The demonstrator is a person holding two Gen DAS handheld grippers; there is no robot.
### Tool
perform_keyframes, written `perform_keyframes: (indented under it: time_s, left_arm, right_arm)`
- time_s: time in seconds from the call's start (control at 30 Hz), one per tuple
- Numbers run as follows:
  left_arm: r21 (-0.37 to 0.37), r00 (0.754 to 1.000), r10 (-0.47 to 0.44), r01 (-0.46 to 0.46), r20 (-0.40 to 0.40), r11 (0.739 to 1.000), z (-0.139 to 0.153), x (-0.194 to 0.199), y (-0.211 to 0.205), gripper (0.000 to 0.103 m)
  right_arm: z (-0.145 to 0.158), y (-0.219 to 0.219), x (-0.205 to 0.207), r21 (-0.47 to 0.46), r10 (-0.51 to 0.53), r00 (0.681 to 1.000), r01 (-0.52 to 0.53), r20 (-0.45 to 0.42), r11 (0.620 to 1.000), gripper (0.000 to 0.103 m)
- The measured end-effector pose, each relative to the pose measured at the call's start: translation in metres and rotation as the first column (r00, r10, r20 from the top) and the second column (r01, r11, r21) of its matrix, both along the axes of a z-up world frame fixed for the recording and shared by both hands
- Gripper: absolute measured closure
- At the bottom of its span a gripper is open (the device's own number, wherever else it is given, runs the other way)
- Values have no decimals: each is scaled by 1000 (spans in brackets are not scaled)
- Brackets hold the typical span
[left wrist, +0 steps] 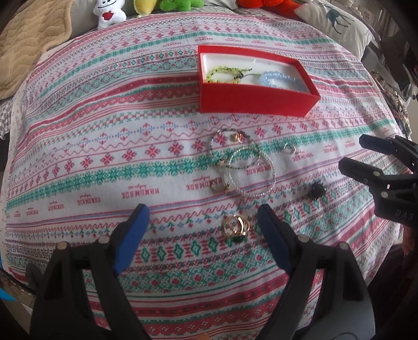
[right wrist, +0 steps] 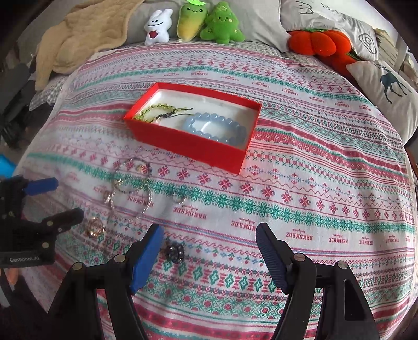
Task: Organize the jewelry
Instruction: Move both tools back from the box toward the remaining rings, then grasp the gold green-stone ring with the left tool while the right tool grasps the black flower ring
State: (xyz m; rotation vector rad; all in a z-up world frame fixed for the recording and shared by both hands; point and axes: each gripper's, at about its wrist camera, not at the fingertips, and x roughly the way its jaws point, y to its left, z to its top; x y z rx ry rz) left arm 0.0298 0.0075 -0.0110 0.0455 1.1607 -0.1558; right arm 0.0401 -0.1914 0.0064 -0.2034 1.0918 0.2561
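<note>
Left wrist view: your left gripper (left wrist: 202, 217) stands released, its blue-padded fingers (left wrist: 132, 235) spread wide and holding nothing. Between the fingertips, lying on the patterned cloth (left wrist: 104, 125), is a cluster of gold rings (left wrist: 236, 225), closer to the right-hand finger and touched by neither. Ahead of it lie overlapping thin bangles (left wrist: 243, 167), with a small gold ring (left wrist: 236, 137) inside the far loop and a small silver ring (left wrist: 289, 149) just beside them to the right. A dark beaded piece (left wrist: 315, 192) lies apart to the right. Beyond sits the red box (left wrist: 256, 100), open, with a green beaded bracelet (left wrist: 222, 74) and a pale blue beaded bracelet (left wrist: 280, 79) inside. Your right gripper (left wrist: 348, 154) enters at the right edge, jaws parted.

Right wrist view: your right gripper (right wrist: 209, 232) is likewise released and empty. The dark beaded piece (right wrist: 174, 251) lies just beside its left finger (right wrist: 146, 259); contact cannot be told. The bangles (right wrist: 133, 188), the silver ring (right wrist: 179, 200) and the gold rings (right wrist: 94, 227) lie to the left. Your left gripper (right wrist: 69, 196), jaws apart, is at the left edge, its lower finger next to the gold rings. The red box (right wrist: 188, 146) sits ahead, both bracelets within. Plush toys (right wrist: 196, 22) line the far edge.
</note>
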Motion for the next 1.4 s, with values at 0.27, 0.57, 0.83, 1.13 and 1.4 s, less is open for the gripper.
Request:
perform_keyframes:
  time_s: [0.27, 0.57, 0.83, 1.13, 1.4]
  left_arm:
    - [9, 1000, -22, 22, 13, 1000, -7, -16, 11, 18]
    - [4, 998, -69, 69, 2, 998, -22, -32, 20, 18]
    - [-65, 992, -129, 128, -7, 990, -32, -45, 20, 29]
    - [-144, 981, -194, 195, 23, 970, -28, -41, -6, 59]
    - [-126, 989, -150, 149, 8, 981, -42, -25, -16, 59]
  right_arm:
    - [-13, -7, -10, -17, 12, 1000, -12, -19, 1000, 28]
    - [-26, -16, -24, -43, 44, 998, -45, -34, 998, 28]
    - [-39, -10, -39, -93, 109, 993, -112, -36, 989, 28]
    - [-44, 5, -47, -116, 174, 984, -177, -41, 977, 28]
    - [-47, 9, -49, -126, 184, 982, -188, -46, 974, 28]
